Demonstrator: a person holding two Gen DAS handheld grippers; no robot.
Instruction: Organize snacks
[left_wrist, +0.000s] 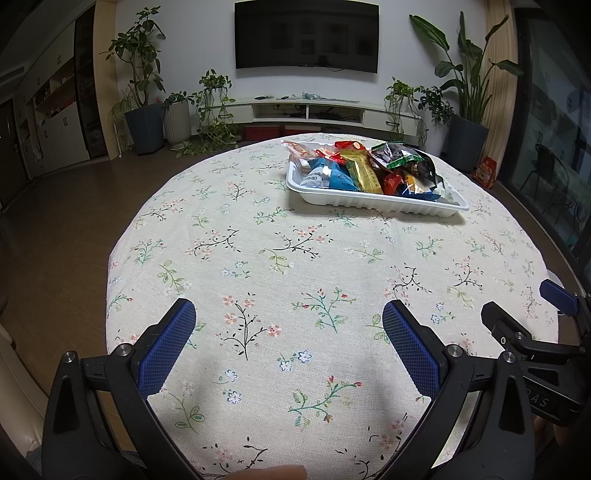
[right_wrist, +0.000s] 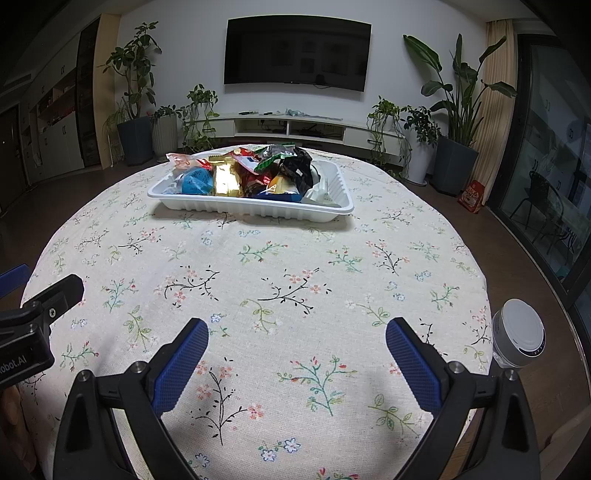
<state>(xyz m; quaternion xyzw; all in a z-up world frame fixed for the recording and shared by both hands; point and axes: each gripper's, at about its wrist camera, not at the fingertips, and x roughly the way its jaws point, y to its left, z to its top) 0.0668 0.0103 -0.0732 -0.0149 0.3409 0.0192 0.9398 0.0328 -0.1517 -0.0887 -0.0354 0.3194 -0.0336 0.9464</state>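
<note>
In the left wrist view, the left gripper (left_wrist: 288, 321) hangs low over the near edge of a round table (left_wrist: 258, 236) covered in a floral cloth. Its two blue-padded fingers (left_wrist: 166, 347) stand wide apart with nothing between them. One white ribbed tray (left_wrist: 369, 201) sits at about 1 o'clock from the gripper, well apart from it, toward the far side of the table. The tray holds a heap of snack packets (left_wrist: 362, 170); they overlap too much for a sure count, but one blue packet, one gold one, one dark one and several red ones show. At 3 o'clock, near the frame edge, the right gripper (left_wrist: 524, 306) shows from the side, its two fingertips apart. On the far wall hangs one dark television (left_wrist: 306, 35), above one long white cabinet (left_wrist: 317, 109). Roughly six potted plants stand along the wall.

In the right wrist view, the right gripper (right_wrist: 297, 341) also hovers over the near part of the table (right_wrist: 295, 258), its two blue pads (right_wrist: 181, 365) spread wide and empty. The tray (right_wrist: 258, 208) lies at about 11 o'clock, far from the gripper, with the snack packets (right_wrist: 255, 171) piled inside it. One white round device (right_wrist: 521, 334) sits at the table's edge at 3 o'clock. The left gripper (right_wrist: 40, 288) enters at 9 o'clock, with one black finger and a blue edge showing.
</note>
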